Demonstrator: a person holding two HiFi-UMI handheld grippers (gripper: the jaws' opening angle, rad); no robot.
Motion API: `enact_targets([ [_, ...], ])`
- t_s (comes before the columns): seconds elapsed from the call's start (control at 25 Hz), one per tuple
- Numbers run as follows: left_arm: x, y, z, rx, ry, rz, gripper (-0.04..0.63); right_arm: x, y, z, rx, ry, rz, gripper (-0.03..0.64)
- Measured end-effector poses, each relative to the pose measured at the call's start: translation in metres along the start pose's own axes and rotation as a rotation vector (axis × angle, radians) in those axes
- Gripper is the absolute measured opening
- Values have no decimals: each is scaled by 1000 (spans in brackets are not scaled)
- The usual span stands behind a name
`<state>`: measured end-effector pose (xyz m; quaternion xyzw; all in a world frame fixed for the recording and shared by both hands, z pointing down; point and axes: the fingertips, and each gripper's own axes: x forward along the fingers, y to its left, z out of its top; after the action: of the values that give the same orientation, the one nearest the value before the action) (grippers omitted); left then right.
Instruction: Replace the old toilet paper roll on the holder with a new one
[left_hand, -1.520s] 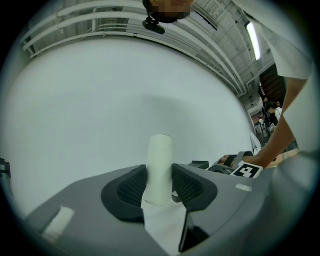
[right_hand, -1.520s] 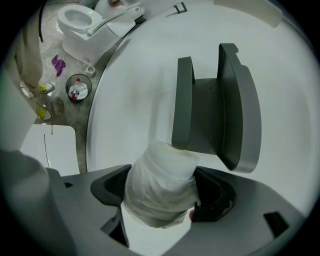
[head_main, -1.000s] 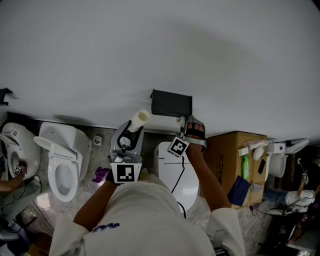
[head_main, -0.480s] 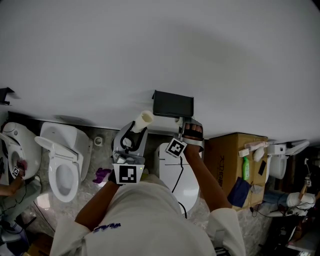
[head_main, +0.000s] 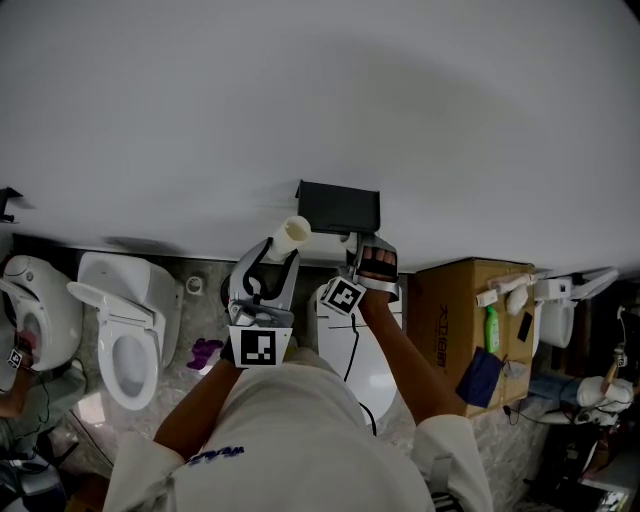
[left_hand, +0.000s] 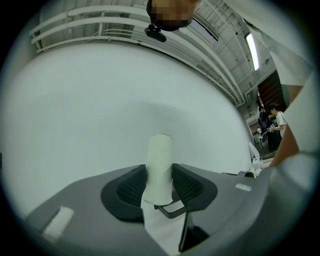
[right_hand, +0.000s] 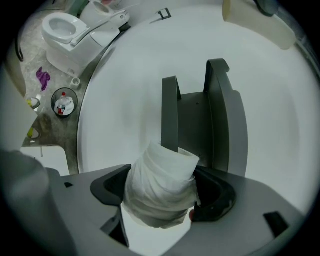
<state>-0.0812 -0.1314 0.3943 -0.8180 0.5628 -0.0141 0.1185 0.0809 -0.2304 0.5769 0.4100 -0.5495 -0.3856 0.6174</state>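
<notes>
White wall (head_main: 320, 100) carries the dark holder (right_hand: 200, 115), seemingly empty. Left gripper (head_main: 268, 262), part closed, clamps the slim old tube (left_hand: 159, 165) to its left. Right gripper (head_main: 372, 258), wide, grips the new roll (right_hand: 160, 185) just before it. Neither has visibly moved, so mounting remains.

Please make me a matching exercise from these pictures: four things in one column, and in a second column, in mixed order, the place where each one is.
Things:
1. slim paper tube
2. thick paper roll
3. dark holder
4. brown box

Places:
a. on the white wall
b. in the right gripper
c. at the right side of the head view
d. in the left gripper

Pairs: 1-d, 2-b, 3-a, 4-c.
</notes>
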Motion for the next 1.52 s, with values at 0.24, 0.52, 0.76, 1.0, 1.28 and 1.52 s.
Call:
enact_targets([
  [0.24,7,0,7,23,-28,-2,169,-5,-6,5,-9,-4,-53,370],
  [0.52,23,-6,8,-16,-35,-10,169,-10,-2,14,-149,-58,-93,368],
  [0.76,41,-11,9,-36,-54,-6,169,-13,-2,28,-201,-121,-125,367],
  [1.0,50,-3,17,-137,-100,36,169,-20,-1,55,-243,-193,-139,365],
  [1.28,48,-1,14,-32,-59,6,169,-25,-1,79,-240,-240,-143,364],
  [1.52,44,6,11,-10,-52,2,169,-28,-2,93,-244,-257,-148,364],
])
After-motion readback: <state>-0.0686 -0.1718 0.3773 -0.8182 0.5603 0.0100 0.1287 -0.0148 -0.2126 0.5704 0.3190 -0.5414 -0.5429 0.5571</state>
